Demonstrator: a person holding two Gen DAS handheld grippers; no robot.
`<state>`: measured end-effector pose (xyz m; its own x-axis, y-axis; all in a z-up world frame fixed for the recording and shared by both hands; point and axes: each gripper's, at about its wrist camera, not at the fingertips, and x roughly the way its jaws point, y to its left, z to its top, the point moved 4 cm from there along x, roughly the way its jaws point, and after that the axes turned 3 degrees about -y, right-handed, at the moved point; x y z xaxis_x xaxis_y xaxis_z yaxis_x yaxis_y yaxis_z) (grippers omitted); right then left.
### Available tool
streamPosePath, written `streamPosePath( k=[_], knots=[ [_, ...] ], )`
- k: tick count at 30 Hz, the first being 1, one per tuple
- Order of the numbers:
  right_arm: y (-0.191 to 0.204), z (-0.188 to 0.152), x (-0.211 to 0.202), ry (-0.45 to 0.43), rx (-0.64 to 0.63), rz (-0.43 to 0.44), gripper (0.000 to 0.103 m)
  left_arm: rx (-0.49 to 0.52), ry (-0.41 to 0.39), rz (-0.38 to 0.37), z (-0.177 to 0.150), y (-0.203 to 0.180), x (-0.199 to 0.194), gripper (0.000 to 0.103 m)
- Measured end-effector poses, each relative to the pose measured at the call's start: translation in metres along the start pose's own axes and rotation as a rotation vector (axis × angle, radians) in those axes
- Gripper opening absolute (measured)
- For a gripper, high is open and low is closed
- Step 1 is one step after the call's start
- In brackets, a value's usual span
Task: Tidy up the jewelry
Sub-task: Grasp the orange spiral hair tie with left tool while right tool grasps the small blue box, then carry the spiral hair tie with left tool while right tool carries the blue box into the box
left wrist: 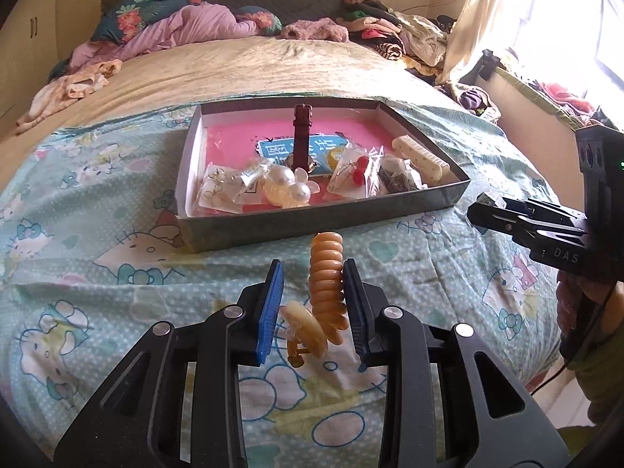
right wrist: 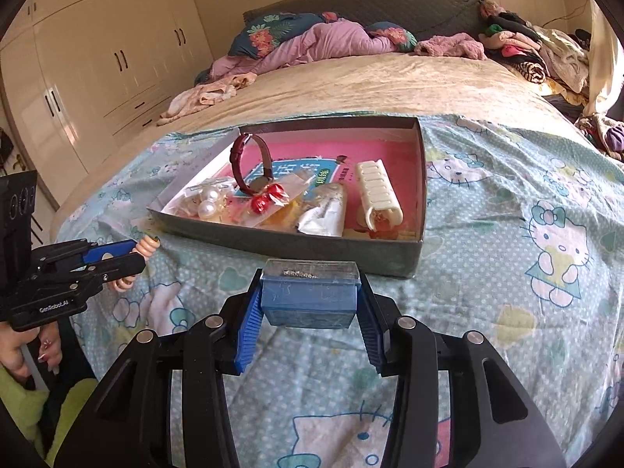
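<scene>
Jewelry: one coil hair tie (left wrist: pixel 327 280) in left claw (left wrist: pixel 312 308), one box (right wrist: pixel 310 292) in right claw (right wrist: pixel 308 308)

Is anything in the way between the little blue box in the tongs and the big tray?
Nothing visible. The right tongs hold the blue box just short of the tray's near wall, with only bare bedsheet between. The wall itself is low. Past it lie a packet and a white hair clip.

Daylight is pouring in through the window (left wrist: pixel 561 27) on the right, blowing it out to white glare and washing the curtain (left wrist: pixel 475 19). The bed (left wrist: pixel 273 66) is sitting bright, shadows staying soft. Both fisheye views are bending at the edges, with dark vignetted corners; detail is softening slightly.
</scene>
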<state>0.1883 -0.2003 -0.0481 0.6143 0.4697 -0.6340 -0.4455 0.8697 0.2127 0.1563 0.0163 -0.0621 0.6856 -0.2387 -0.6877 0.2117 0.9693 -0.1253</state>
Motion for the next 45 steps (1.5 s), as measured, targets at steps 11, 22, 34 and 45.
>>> streamPosePath(
  k=[11, 22, 34, 45],
  knots=[
    [0.021, 0.031, -0.006, -0.057, -0.059, 0.034, 0.043, -0.034, -0.046, 0.041, 0.021, 0.021, -0.009, 0.023],
    [0.022, 0.064, 0.02, -0.093, -0.095, 0.022, 0.043, -0.066, -0.05, 0.074, 0.052, 0.036, 0.012, 0.023],
    [0.011, 0.07, 0.042, -0.076, -0.08, 0.026, 0.043, -0.119, -0.013, 0.02, 0.043, 0.048, 0.02, 0.017],
    [0.009, 0.058, 0.044, -0.061, -0.059, 0.024, 0.043, -0.078, 0.145, -0.034, -0.029, 0.018, 0.027, 0.029]
  ],
)
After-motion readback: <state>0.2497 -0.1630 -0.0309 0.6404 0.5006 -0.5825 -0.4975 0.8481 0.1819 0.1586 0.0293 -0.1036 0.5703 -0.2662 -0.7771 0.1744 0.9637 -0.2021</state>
